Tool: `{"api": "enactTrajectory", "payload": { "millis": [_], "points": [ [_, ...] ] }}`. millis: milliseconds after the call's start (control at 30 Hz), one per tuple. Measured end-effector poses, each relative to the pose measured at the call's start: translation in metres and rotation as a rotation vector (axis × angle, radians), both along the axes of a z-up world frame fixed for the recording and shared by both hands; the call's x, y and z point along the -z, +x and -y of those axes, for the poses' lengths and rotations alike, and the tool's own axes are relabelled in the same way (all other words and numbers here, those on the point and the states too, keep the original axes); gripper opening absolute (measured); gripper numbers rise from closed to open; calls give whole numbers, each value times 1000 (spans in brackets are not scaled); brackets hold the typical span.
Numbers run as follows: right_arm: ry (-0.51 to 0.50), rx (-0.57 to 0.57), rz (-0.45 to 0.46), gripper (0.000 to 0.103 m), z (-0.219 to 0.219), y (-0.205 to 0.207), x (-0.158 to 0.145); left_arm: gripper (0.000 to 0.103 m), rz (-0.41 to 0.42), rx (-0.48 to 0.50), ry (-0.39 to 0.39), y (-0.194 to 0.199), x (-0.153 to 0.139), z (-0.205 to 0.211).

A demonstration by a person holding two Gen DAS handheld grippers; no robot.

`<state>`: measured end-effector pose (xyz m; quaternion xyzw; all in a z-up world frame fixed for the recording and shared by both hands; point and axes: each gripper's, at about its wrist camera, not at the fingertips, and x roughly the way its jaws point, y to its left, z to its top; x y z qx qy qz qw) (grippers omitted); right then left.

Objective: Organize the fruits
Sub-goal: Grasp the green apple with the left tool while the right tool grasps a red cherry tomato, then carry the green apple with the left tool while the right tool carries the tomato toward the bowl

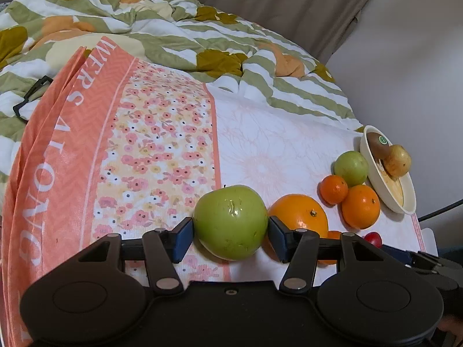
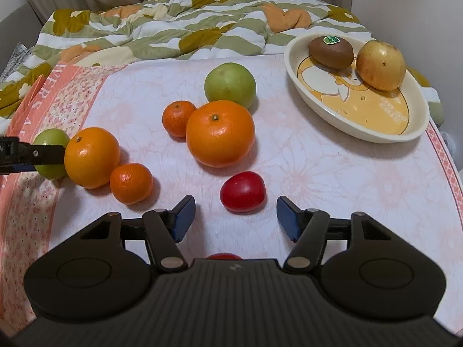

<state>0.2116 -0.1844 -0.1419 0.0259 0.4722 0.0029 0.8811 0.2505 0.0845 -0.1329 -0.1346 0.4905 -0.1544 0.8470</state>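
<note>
My left gripper [image 1: 230, 235] has its blue pads on both sides of a green apple [image 1: 230, 222] that rests on the cloth; the pads touch or nearly touch it. In the right wrist view that apple [image 2: 49, 141] sits at the far left behind an orange [image 2: 92, 157]. My right gripper [image 2: 235, 218] is open and empty, just in front of a red tomato-like fruit [image 2: 242, 191]. A cream dish [image 2: 376, 133] at the right holds a kiwi [image 2: 331, 51] and a yellow fruit [image 2: 380, 65]. A second green apple [image 2: 230, 85], a large orange [image 2: 220, 133] and two mandarins [image 2: 178, 118] [image 2: 130, 183] lie on the cloth.
A pink floral cloth [image 2: 318, 173] covers the surface. A rumpled green, white and orange quilt [image 2: 173, 29] lies behind it. A second red fruit [image 2: 224, 256] peeks out just under my right gripper. Curtains and a wall stand at the back.
</note>
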Motion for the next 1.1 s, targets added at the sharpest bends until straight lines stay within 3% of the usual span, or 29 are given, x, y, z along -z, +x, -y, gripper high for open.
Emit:
{"api": "enactTrajectory", "payload": {
  "millis": [433,533,867,1100],
  "points": [
    [-3,-11,4,70,0,7,1,60,22,-3,69,-13,-4,-4],
    [-18,-17,8,49,-2,8,1,60,25,-13,78,-18,-5,-8],
    [-23,-34,42,50,-4,-4,-12,60,62,-31,88,-42,-20,-18],
    [-10,-26,88,50,1,-23,-41,59,125,-20,88,-64,-48,-12]
  ]
}}
